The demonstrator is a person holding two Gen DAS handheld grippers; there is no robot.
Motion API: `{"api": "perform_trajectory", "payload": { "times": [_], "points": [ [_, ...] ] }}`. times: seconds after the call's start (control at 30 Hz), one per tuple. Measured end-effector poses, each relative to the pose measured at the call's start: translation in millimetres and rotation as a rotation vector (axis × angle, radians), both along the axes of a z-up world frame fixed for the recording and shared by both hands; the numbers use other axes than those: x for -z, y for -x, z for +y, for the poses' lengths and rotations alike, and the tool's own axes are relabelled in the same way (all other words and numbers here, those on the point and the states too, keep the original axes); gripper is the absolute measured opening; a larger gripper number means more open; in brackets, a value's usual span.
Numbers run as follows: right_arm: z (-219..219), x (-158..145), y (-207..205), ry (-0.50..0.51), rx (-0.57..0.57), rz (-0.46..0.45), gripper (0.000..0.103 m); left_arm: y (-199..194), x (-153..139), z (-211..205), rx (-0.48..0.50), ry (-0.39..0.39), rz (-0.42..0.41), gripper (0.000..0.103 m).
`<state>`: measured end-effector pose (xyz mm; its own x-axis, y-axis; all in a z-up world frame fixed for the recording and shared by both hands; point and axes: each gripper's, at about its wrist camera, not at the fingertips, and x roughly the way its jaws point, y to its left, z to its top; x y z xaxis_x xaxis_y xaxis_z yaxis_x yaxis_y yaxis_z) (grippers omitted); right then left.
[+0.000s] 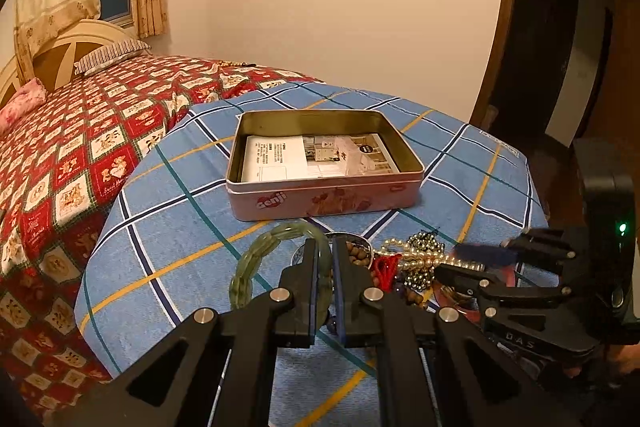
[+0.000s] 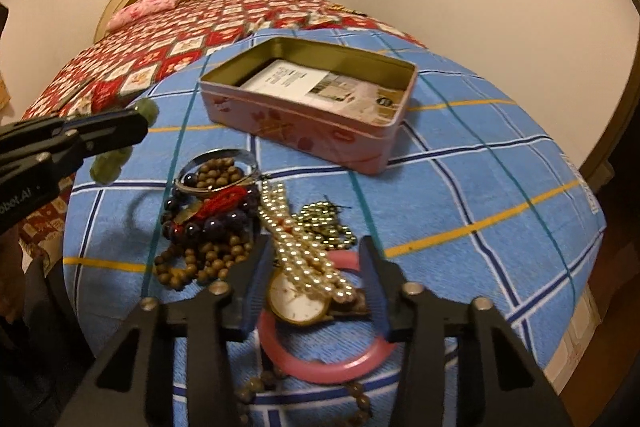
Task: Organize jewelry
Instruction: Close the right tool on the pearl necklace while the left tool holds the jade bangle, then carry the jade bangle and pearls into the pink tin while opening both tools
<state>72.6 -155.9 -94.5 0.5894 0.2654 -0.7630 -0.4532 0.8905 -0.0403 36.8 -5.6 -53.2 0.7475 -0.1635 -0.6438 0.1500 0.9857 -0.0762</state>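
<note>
The pink tin (image 1: 324, 201) sits open beyond the jewelry heap. The left gripper (image 1: 332, 255) is clamped on the green bangle (image 1: 256, 259); lift it clear into the tin. The right gripper (image 2: 316, 263) straddles the pearl strand (image 2: 304, 247), pads not yet pressing: pinch low.

Black tongs (image 1: 323, 251) with blue pads and silver pivot screws.
</note>
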Motion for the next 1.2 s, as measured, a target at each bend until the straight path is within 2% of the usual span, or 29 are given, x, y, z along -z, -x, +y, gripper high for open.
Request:
{"api": "perform_trajectory", "payload": {
  "times": [0.03,0.2,0.53,1.2],
  "points": [
    [1.1,2.0,-0.4,-0.004,-0.014,0.012,0.021,0.1,-0.3,0.9,-0.001,0.003,0.003,0.006],
    [-3.5,-4.2,6.8,-0.059,-0.044,0.014,0.009,3.0,-4.1,2.3,-0.004,0.012,-0.005,0.006],
    [-4.1,-26.1,13.8,-0.126,-0.059,-0.04,0.009,7.1,-16.6,4.3,-0.001,0.02,-0.032,0.006],
    [-6.8,-69.5,-2.8,-0.14,-0.052,-0.152,0.008,-17.7,-33.1,16.4,0.002,0.003,-0.048,0.006]
  ]
}}
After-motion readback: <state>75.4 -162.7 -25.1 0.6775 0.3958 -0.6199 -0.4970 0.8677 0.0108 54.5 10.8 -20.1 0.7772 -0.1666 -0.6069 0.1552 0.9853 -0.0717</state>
